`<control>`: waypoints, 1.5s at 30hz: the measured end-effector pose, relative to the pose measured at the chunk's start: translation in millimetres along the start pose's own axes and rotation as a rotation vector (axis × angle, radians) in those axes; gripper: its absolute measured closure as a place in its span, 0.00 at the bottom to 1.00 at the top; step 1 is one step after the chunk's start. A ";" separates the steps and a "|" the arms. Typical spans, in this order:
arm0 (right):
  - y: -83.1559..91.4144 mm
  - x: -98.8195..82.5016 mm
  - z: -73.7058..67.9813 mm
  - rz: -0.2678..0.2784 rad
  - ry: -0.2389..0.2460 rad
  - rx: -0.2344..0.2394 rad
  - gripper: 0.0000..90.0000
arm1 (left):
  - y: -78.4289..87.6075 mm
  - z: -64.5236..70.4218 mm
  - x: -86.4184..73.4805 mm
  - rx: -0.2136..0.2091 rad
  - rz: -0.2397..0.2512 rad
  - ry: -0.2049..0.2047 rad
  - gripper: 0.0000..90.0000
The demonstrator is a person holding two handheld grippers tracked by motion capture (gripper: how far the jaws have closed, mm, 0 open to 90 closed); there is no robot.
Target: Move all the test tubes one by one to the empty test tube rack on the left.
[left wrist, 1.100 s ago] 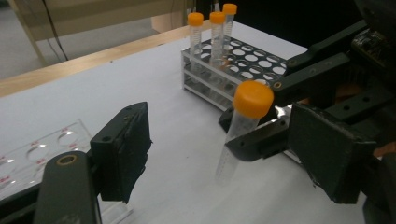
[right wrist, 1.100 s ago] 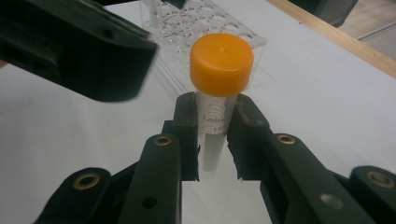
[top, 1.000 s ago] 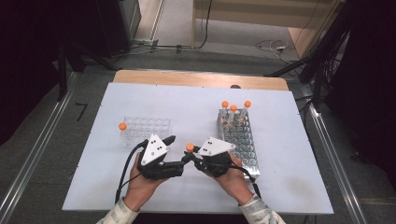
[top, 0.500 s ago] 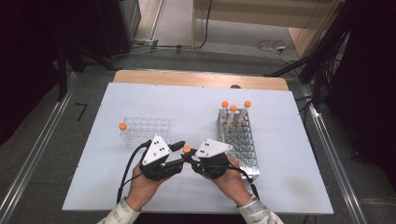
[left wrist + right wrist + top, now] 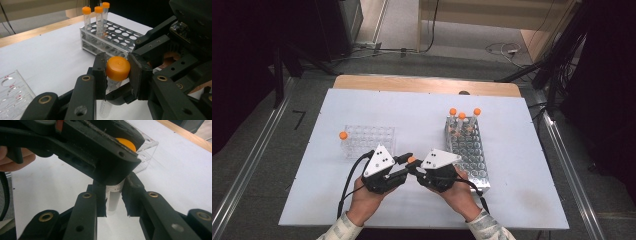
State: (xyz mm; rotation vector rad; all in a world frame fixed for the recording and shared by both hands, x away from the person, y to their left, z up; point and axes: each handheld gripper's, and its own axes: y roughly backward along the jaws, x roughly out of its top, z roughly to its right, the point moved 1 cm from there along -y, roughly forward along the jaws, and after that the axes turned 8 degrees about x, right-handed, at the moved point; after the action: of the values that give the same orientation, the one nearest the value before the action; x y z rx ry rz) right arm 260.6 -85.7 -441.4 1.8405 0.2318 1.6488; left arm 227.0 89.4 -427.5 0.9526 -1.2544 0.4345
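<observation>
Low in the frame's centre, your left gripper (image 5: 117,72) has just closed its fingers on the tube's orange cap (image 5: 118,68) while your right gripper (image 5: 114,195) clamps the tube (image 5: 113,198).

1. Tube cap (image 5: 118,68): orange plastic, smooth, matt.
2. Tube (image 5: 114,199): translucent plastic.
3. Rack (image 5: 113,35): bright perforated metal.
4. Tray (image 5: 368,139): clear glossy acrylic.
5. Desk (image 5: 412,117): white, matt, wood-edged.

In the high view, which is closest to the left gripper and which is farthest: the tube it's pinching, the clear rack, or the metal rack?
1. Tube: its orange cap sits between the left gripper jaws, which have just closed on it.
2. Clear rack: just beyond the gripper, on the left side.
3. Metal rack: farthest, off to the right past the right gripper.
</observation>
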 end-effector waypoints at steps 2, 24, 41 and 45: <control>-0.2 0.0 -0.1 -0.001 0.001 0.000 0.79 | 0.0 0.2 0.1 0.001 -0.002 -0.001 0.77; 9.1 3.7 6.7 0.016 -0.025 -0.069 0.33 | 15.1 -27.6 7.2 0.064 0.036 0.058 0.78; 20.8 0.9 22.2 0.021 -0.073 -0.100 0.30 | 39.5 -65.2 12.9 0.150 0.081 0.139 0.78; 22.6 0.0 24.8 0.022 -0.082 -0.103 0.30 | 45.7 -73.2 13.6 0.186 0.089 0.154 0.78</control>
State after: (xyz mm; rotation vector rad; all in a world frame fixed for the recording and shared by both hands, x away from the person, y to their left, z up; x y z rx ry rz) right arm 277.5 -111.8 -428.7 1.8333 0.0902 1.5665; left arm 241.2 170.8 -399.0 1.0022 -1.1333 0.6919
